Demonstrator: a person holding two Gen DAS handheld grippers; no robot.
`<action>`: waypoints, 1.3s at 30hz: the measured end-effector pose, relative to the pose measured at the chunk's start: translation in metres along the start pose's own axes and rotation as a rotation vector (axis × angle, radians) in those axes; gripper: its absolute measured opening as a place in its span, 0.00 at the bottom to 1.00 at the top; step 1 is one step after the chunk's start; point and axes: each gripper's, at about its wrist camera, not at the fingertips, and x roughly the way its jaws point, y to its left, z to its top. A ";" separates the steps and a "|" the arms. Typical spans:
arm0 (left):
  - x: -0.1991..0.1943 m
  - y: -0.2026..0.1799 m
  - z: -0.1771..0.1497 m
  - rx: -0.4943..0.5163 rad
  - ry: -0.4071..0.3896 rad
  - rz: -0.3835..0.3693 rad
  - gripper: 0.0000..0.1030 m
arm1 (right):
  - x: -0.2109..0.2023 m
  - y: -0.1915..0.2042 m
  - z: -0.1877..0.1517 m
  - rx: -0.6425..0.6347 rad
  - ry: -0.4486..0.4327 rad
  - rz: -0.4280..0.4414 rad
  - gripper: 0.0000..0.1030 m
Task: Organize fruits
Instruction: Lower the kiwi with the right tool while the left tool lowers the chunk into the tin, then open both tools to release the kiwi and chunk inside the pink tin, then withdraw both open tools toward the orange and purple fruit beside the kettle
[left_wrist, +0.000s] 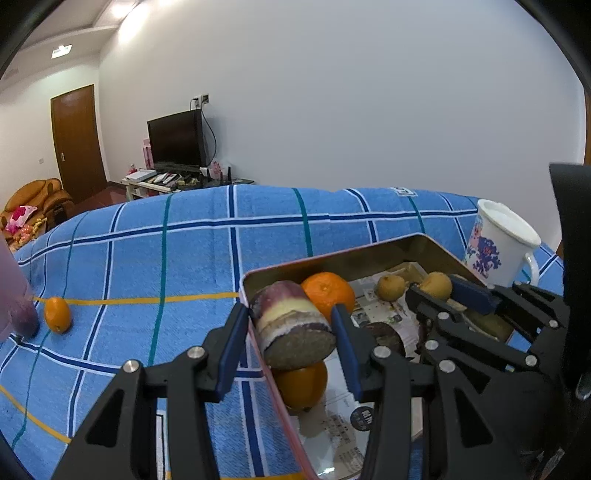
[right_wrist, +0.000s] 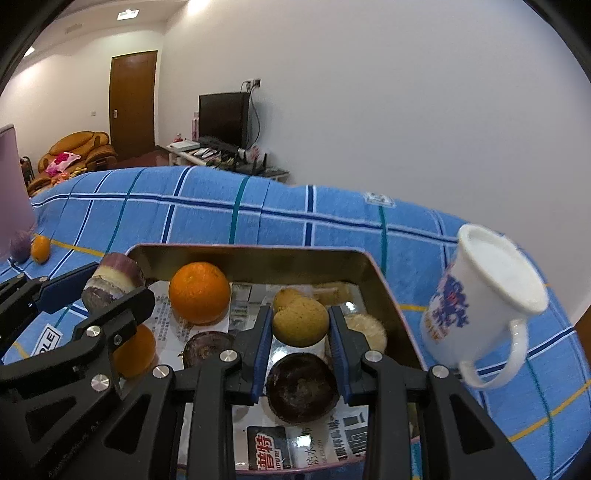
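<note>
Between my left tool's (left_wrist: 291, 332) blue pads sits a purple-and-cream sugarcane piece (left_wrist: 291, 323), clamped and held over the near-left rim of the tin box (left_wrist: 332, 256). Inside the tin, lined with newspaper (left_wrist: 373, 302), I see one orange (left_wrist: 328, 293) behind the cane, another orange (left_wrist: 301, 384) under it, and a small tan fruit (left_wrist: 390, 287). Out on the blue checked bench cloth (left_wrist: 147, 258), a small orange fruit (left_wrist: 57, 314) lies well apart beside a dark purple one (left_wrist: 27, 325); I judge those two still need collecting.

From the right wrist, my right tool (right_wrist: 300, 325) is closed tight on a yellowish round fruit (right_wrist: 300, 321) above the tin's middle. Below it rests a dark brown fruit half (right_wrist: 302, 387). So I reckon the job is well along, with two pieces in hand. Newspaper print is Chinese, mostly unreadable; a white label (right_wrist: 48, 339) on the cloth ends "OLE". To the right, a white mug (right_wrist: 491, 295) carries a blue design whose lettering I cannot read.
</note>
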 end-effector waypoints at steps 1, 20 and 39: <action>0.000 0.000 0.000 0.000 0.001 0.000 0.47 | 0.001 -0.001 0.000 0.005 0.006 0.010 0.31; -0.038 0.016 -0.008 -0.045 -0.178 0.125 1.00 | -0.028 -0.016 -0.008 0.113 -0.132 0.041 0.63; -0.081 0.043 -0.006 0.090 -0.284 0.199 1.00 | -0.101 0.009 -0.020 0.123 -0.529 -0.169 0.99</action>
